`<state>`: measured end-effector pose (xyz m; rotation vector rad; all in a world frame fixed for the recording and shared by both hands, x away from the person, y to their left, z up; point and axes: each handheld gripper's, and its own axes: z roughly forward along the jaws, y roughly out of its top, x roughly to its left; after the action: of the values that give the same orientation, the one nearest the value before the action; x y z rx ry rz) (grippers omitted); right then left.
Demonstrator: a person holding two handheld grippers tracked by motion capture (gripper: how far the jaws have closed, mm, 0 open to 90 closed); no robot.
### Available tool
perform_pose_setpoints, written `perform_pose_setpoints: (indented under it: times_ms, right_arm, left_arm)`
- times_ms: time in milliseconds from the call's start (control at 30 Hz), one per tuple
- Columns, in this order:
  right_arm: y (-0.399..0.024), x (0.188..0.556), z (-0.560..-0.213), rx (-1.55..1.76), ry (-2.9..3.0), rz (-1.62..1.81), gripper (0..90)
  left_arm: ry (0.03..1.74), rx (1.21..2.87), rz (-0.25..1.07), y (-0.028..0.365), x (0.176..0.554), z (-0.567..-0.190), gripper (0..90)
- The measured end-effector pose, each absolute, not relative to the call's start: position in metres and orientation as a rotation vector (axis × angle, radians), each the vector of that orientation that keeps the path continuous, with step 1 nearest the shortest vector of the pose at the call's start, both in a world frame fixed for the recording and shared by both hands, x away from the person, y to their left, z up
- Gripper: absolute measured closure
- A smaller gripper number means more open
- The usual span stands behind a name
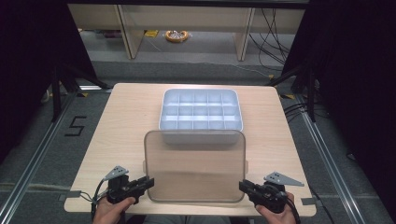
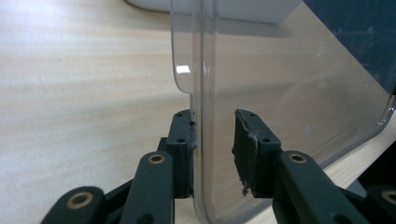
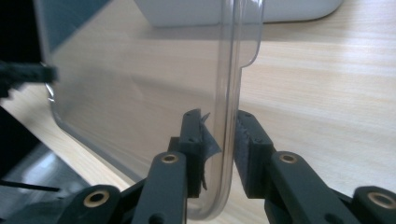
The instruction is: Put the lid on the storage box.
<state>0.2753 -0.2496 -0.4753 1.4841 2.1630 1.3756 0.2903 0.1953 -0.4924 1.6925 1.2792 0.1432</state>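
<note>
A clear plastic lid stands tilted over the near half of the table, and its far edge overlaps the front wall of a white compartment tray. My left gripper is shut on the lid's near left corner. My right gripper is shut on its near right corner. In the left gripper view the lid has its rim between the pads of the left gripper, with the tray beyond. In the right gripper view the right gripper pinches the lid at its edge, below the tray.
The wooden table has bare surface to the left and right of the tray. Its near edge runs just under both hands. On the floor beyond lie a roll of tape and cables, with cabinet legs behind. Dark curtains flank both sides.
</note>
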Motion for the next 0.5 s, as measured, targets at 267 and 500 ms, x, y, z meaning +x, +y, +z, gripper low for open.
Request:
perform_pose_setpoints:
  times_ms: [267, 500]
  right_arm:
    - [-0.251, 0.292, -0.463, 1.473, 2.116, 1.356, 75.1]
    - [-0.251, 0.331, -0.436, 1.44, 2.04, 1.391, 74.0]
  left_arm:
    - [1.216, 1.683, 0.255, 0.19, 0.306, -0.466, 68.5]
    - [1.21, 1.668, 0.29, 0.185, 0.339, -0.445, 68.1]
